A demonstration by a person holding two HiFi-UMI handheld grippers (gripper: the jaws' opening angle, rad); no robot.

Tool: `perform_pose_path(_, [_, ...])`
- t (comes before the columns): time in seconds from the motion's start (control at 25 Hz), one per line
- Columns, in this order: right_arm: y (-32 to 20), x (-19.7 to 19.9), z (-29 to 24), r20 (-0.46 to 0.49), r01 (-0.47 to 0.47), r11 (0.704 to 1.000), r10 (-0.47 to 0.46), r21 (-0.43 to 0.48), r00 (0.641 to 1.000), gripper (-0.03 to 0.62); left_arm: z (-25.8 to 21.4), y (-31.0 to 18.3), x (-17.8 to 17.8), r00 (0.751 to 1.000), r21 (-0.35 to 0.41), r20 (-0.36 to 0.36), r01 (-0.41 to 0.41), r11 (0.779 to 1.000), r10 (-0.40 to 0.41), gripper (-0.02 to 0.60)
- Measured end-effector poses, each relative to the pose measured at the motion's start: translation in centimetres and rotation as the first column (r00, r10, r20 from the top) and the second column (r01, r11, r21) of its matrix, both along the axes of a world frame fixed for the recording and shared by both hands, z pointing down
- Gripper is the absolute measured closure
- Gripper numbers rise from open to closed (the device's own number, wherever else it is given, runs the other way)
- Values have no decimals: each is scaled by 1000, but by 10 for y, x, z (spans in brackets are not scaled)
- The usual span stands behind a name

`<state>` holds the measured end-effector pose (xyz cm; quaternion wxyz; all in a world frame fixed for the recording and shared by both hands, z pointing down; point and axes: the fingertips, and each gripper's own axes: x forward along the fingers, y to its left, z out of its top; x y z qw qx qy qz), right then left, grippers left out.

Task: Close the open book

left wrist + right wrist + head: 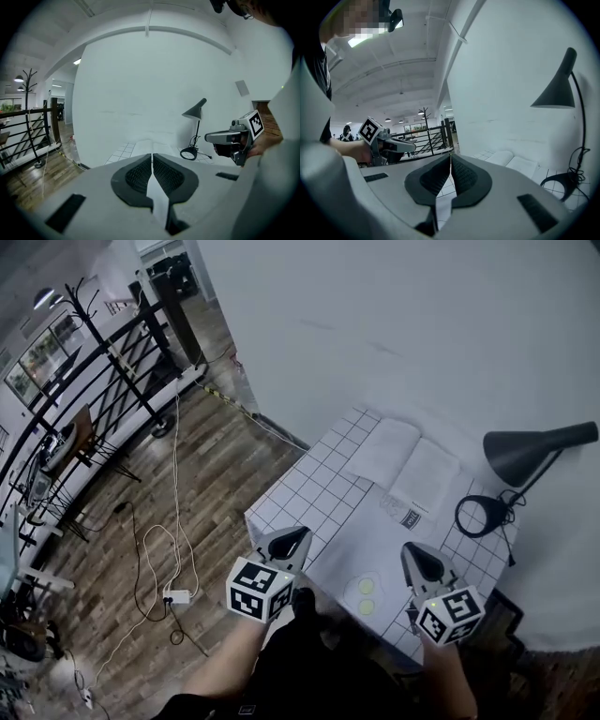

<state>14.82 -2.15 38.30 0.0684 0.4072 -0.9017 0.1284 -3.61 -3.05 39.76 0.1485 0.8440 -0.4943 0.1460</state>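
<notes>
An open white book (405,465) lies face up at the far side of the white gridded table (319,493), near the wall; it also shows as pale pages in the right gripper view (513,161). My left gripper (296,538) hovers over the table's near left edge, shut and empty. My right gripper (413,556) hangs over the table's near right part, also shut with nothing between its jaws. Both are well short of the book. In the left gripper view the shut jaws (152,165) point toward the wall, and the right gripper (229,137) shows at right.
A black desk lamp (525,460) with a round base (481,516) stands right of the book. A small dark card (411,517) and two yellow-green discs (366,594) lie on the table. Cables, a coat rack (122,352) and a railing are on the wooden floor to the left.
</notes>
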Motion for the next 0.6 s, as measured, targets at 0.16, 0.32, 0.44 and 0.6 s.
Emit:
perform_pose_path(0.16, [-26, -13, 4, -24, -13, 1000, 13, 3, 1000, 589, 11, -28, 2, 999, -14, -14, -43, 999, 43, 563])
perform_pose_path(0.32, [-56, -27, 16, -43, -62, 998, 61, -32, 997, 589, 19, -64, -8, 995, -16, -4, -101, 995, 101, 563])
perform_pose_path(0.44, [-81, -48, 21, -60, -77, 996, 74, -45, 995, 589, 16, -93, -20, 991, 5, 20, -131, 991, 131, 563])
perform_pose_path(0.6, [-108, -80, 20, -73, -98, 994, 95, -43, 993, 588, 14, -116, -25, 976, 27, 59, -213, 977, 211, 563])
